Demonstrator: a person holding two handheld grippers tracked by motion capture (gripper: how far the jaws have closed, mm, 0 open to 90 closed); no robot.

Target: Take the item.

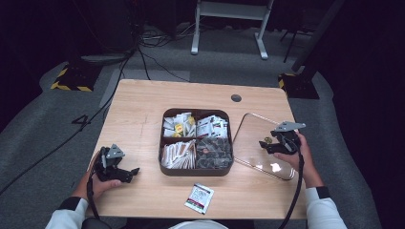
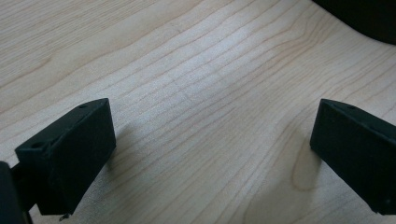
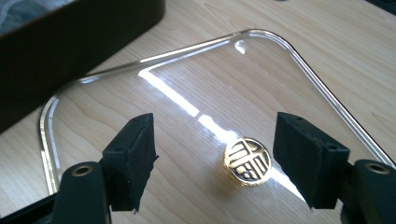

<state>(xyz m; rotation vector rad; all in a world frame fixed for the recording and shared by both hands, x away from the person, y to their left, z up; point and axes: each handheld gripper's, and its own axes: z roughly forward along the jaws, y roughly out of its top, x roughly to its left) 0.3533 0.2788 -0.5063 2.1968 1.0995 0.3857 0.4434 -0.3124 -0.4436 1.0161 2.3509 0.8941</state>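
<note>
Hovering over the clear lid, we keep the right gripper w/ jaws wide apart, nothing pinched; the gold knob sits between the pads, closer to the right-hand one, not touched as far as we can tell. Lid is see-through w/ rounded corners and a bright rim, lying flat on the wooden table just right of the brown box, near but whether rim touches box we can't tell. Knob is round, gold w/ dark openwork pattern, roughly mid-lid. In the high view the lid is partly covered by our right gripper and hand, and glare streaks blur the grain beneath it. Box has four compartments: packets in the back two, pale sachets front left, dark items front right; labels too small to read. In the right gripper view the box wall is cut off at top left. Left gripper rests low on the table left of the box, jaws wide open, empty; bare wood between them. One loose sachet lies near the front edge, apart from the box. Nothing blocks the knob.
</note>
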